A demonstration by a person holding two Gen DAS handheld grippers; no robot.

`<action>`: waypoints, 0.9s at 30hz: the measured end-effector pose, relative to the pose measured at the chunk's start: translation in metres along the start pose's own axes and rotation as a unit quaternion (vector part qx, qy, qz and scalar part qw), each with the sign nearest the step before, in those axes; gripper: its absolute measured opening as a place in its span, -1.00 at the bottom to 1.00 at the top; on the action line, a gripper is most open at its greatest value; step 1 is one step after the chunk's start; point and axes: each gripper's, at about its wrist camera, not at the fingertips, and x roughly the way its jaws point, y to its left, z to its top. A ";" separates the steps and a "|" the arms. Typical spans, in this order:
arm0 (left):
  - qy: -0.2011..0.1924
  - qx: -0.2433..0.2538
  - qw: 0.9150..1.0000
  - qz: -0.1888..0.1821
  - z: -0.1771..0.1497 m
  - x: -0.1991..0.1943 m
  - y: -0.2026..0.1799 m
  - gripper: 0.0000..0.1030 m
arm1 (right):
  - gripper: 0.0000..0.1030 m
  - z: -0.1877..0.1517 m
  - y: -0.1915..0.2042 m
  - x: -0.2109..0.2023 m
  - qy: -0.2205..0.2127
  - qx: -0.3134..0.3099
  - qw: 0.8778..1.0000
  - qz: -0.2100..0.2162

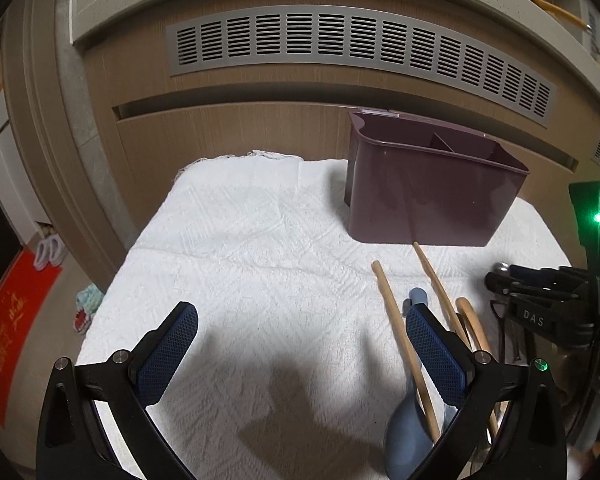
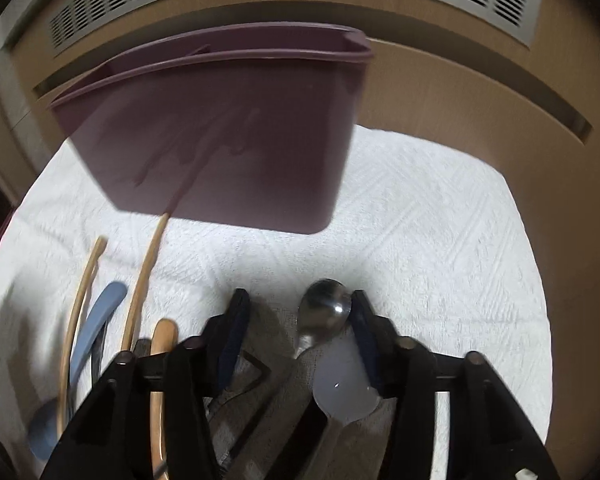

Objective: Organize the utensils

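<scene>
A purple divided utensil caddy (image 1: pixel 432 184) stands on a white towel (image 1: pixel 260 260); it also shows in the right wrist view (image 2: pixel 220 132). In front of it lie wooden chopsticks (image 1: pixel 404 344), a blue spoon (image 1: pixel 404 432) and a wooden spoon handle (image 1: pixel 474 324). My left gripper (image 1: pixel 300 344) is open and empty over the towel, left of the utensils. My right gripper (image 2: pixel 296 336) is open, low over a metal spoon (image 2: pixel 324 308) and a white spoon (image 2: pixel 344 392) that lie between its fingers. The chopsticks (image 2: pixel 144 276) and blue spoon (image 2: pixel 96 324) lie to its left.
A wooden cabinet front (image 1: pixel 220 140) with a grey vent grille (image 1: pixel 340 44) rises right behind the towel. The right gripper's body (image 1: pixel 548 312) sits at the right edge of the left wrist view. A red mat (image 1: pixel 12 328) lies on the floor at left.
</scene>
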 end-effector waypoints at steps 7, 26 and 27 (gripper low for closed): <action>0.019 0.003 1.000 -0.020 -0.004 0.003 -0.005 1.00 | -0.55 -0.012 -0.005 -0.038 -0.030 -0.042 0.999 0.017; 0.057 0.067 0.991 -0.104 0.013 -0.007 -0.075 0.36 | -0.57 -0.011 -0.051 -0.151 -0.190 -0.026 0.979 0.063; 0.063 0.065 0.990 -0.112 0.015 -0.003 -0.076 0.29 | -0.57 -0.012 -0.054 -0.150 -0.191 -0.021 0.979 0.067</action>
